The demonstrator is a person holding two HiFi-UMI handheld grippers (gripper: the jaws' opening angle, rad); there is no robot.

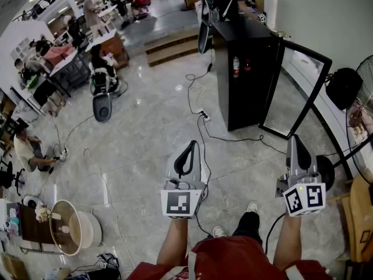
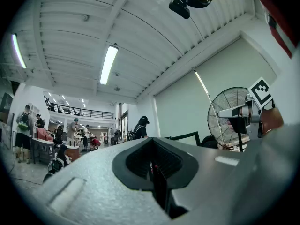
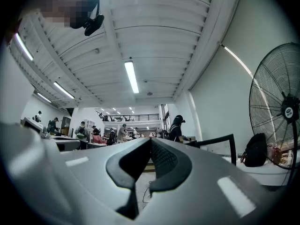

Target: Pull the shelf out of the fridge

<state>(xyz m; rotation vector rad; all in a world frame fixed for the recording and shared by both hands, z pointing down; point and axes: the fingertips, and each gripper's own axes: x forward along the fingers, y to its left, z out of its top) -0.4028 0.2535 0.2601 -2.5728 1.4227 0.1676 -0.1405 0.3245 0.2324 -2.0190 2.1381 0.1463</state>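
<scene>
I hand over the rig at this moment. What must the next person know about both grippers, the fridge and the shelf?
Left gripper: jaws together, empty.
Right gripper: jaws together, empty.
Fridge: black, ahead across the floor, with its door open; neither gripper is near it.
Shelf: cannot be made out from here.
Done: door is open.
Left: walk up, grip the shelf, pull it out.

fridge [image 1: 245,69] interior: faces away, hidden
fan [image 1: 364,121] right of fridge: cut off at edge
items [image 1: 236,66] on fridge side: too small to tell
</scene>
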